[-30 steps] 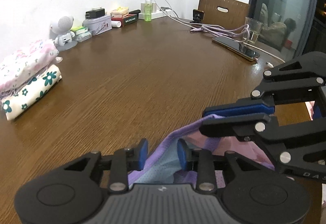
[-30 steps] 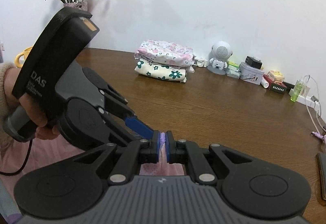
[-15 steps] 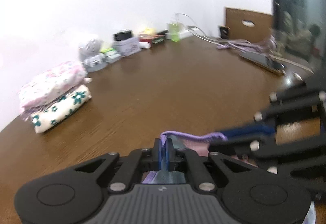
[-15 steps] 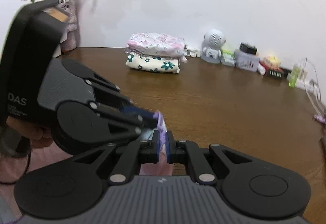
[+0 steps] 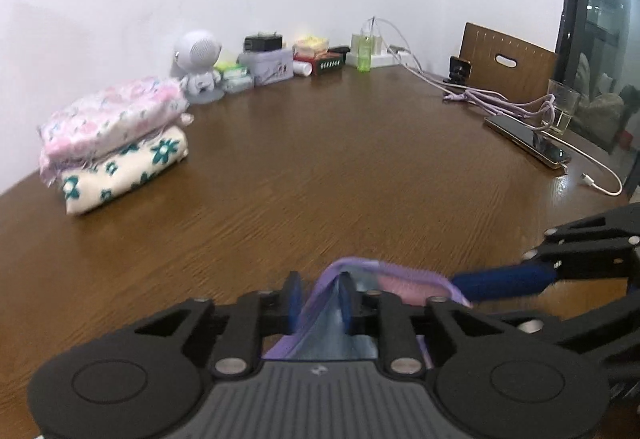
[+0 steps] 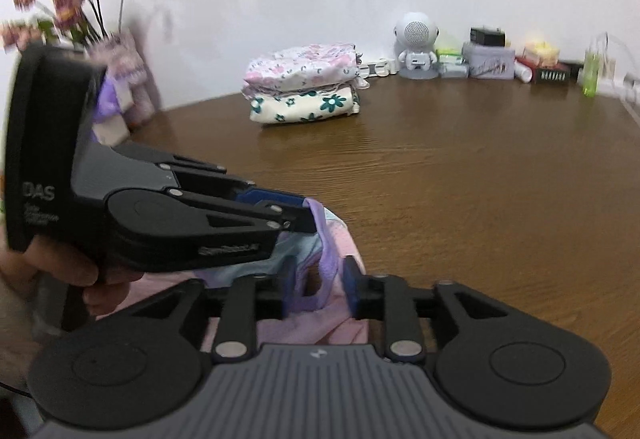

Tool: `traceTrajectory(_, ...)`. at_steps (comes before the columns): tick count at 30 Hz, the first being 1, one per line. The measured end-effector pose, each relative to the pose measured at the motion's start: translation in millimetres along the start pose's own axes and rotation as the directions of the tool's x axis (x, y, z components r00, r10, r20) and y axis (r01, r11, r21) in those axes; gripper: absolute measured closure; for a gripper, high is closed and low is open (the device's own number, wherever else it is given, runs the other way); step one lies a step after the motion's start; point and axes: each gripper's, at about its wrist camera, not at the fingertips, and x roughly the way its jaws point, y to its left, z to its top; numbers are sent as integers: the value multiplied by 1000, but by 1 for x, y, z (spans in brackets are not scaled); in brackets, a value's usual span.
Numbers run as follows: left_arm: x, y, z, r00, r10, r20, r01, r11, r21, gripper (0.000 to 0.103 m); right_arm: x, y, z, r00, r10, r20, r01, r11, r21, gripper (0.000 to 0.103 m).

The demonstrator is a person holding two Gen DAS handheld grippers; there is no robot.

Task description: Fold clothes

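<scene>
Fingers of both the left gripper [image 5: 319, 297] and right gripper [image 6: 319, 281] are opening, one purple-trimmed pink garment [image 6: 332, 239] loose between them. Two folded floral cloths [image 5: 116, 143] sit stacked on the brown wooden desk [image 5: 340, 167].

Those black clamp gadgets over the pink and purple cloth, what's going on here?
A person is folding clothes with a hand-held gripper in each hand. Both work on a small pink garment with a purple hem at the near edge of the brown wooden table. The left hand-held gripper and the right hand-held gripper are opening, with the hem between their blue pads. Two folded floral garments are already stacked near the wall.
</scene>
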Motion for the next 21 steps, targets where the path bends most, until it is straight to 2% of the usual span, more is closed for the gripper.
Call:
traceTrajectory(4, -10, 15, -3, 999, 5, -33, -7, 999, -46, 78, -15, -16, -4, 998, 58, -2, -58, 995, 77, 68)
traceTrajectory(8, -14, 13, -6, 998, -7, -63, 5, 1000, -28, 80, -9, -26, -8, 1000, 12, -5, -11, 992, 126, 69)
traceTrajectory(9, -14, 10, -8, 997, -5, -72, 4, 1000, -9, 80, -6, -27, -8, 1000, 20, 0, -20, 990, 137, 69)
traceTrajectory(10, -14, 8, -9, 997, 1, -83, 0, 1000, 7, 85, -3, -26, -6, 1000, 23, 7, -24, 991, 135, 71)
traceTrajectory(12, -11, 3, -12, 995, 6, -102, -3, 1000, 29, 91, 5, -20, -3, 999, 29, 15, -30, 994, 110, 83)
traceTrajectory(13, -9, 2, -14, 994, 4, -112, -1, 1000, 29, 91, 9, -16, -1, 999, 31, 14, -33, 996, 88, 91)
traceTrajectory(14, -6, 2, -16, 993, 3, -121, 1, 1000, 25, 91, 14, -11, 0, 999, 39, 2, -39, 997, 65, 91)
traceTrajectory(16, -4, 5, -18, 992, -5, -124, 6, 1000, 6, 90, 23, -2, 1, 998, 52, -22, -52, 998, 24, 91)
traceTrajectory(21, -14, 13, -16, 994, -35, -100, 31, 999, -34, 91, 28, -5, -2, 996, 72, -48, -68, 995, 70, 86)
